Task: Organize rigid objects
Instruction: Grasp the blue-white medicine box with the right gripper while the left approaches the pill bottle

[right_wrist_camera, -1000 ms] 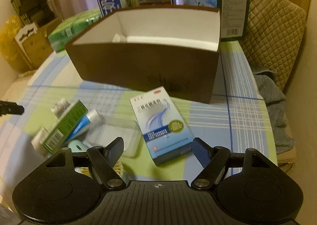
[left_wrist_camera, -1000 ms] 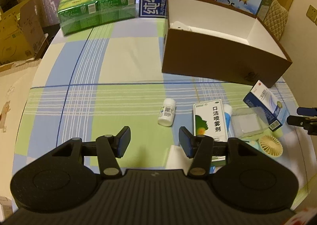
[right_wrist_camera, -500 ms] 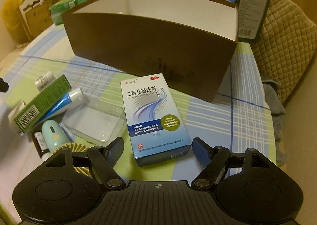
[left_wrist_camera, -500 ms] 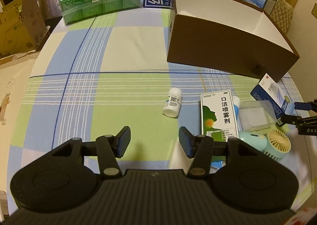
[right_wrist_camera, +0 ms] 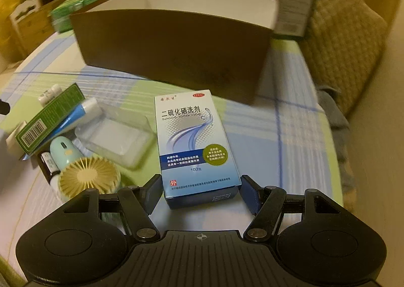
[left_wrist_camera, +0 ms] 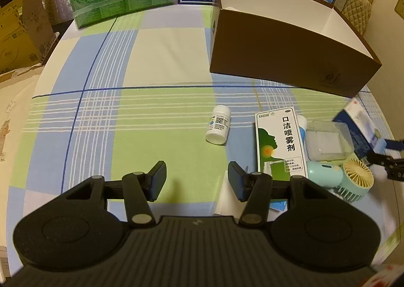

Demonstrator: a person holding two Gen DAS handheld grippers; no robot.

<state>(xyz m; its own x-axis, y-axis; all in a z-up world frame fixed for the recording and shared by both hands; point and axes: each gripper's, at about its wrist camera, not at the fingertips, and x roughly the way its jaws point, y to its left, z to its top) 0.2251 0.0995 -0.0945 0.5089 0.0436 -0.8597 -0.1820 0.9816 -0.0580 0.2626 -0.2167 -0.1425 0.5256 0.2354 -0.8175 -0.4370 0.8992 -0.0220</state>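
Right hand-held gripper spread, I straddle the blue box's near edge; left hand-held gripper apart over bare counter.

Left gripper and right gripper are showing matte black ribbed housings — round side discs, silver pivot screws, dark blue finger pads.

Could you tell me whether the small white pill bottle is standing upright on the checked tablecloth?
No, the small white pill bottle lies on its side on the checked tablecloth.
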